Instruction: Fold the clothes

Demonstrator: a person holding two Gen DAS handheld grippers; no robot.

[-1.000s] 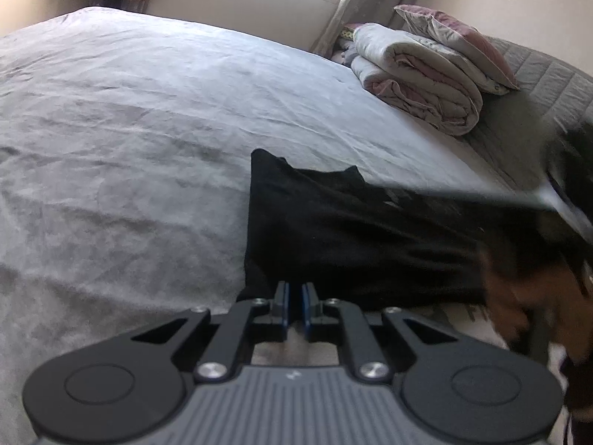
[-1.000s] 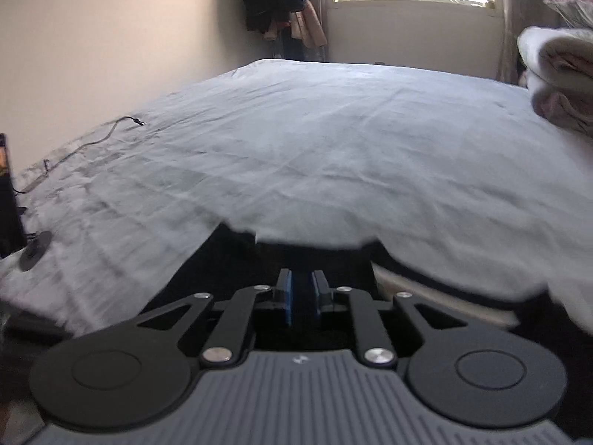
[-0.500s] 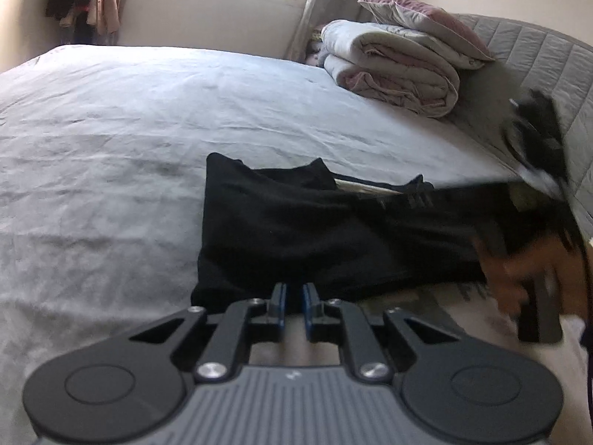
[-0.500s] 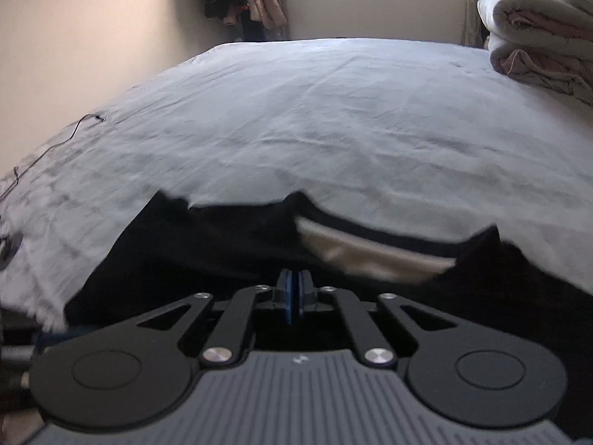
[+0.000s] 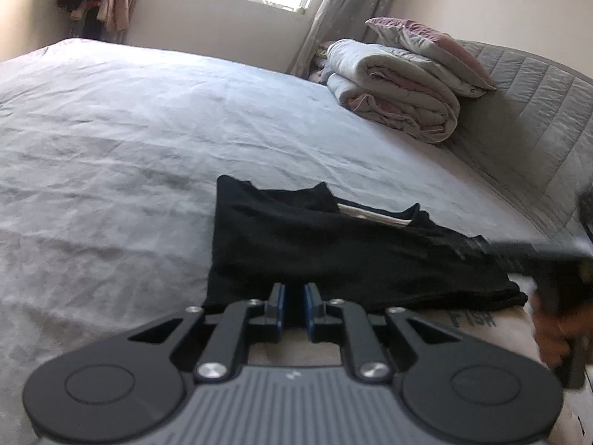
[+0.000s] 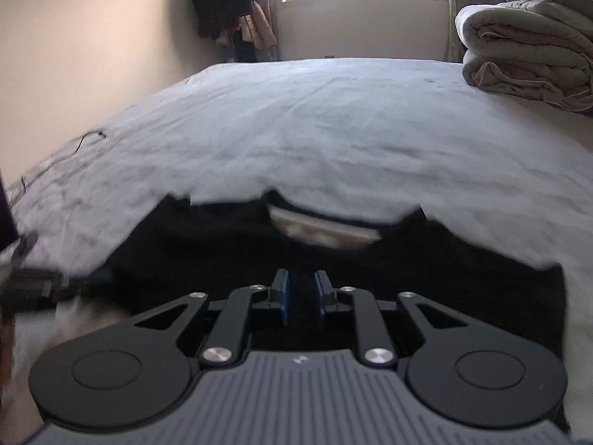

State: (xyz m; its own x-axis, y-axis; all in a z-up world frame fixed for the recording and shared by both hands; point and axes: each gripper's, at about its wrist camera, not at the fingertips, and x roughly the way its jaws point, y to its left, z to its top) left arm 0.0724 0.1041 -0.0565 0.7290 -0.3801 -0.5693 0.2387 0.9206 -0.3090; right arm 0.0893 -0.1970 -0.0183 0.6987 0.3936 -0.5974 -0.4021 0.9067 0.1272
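— While I watched both feeds, what lay on the bed [image 5: 148,118]?

— My black garment [image 5: 333,252], folded flat near its front edge, a pale strip at the collar; a rolled duvet [image 5: 400,89] sat well apart by the headboard.

— And my grippers?

— I saw the left gripper [image 5: 294,302] parted narrowly at the hem, gripping nothing. The right gripper [image 6: 302,293] stood slightly wider over the cloth, also empty.

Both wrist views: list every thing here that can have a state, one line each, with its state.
black garment: folded over, lying flat on the bed, pale inner panel showing at the neck.
left gripper: slightly open, empty, at the garment's near edge.
right gripper: open, empty, over the garment.
duvet: folded, stacked by the headboard.
pillow: resting on the duvet.
bedsheet: spread, wrinkled.
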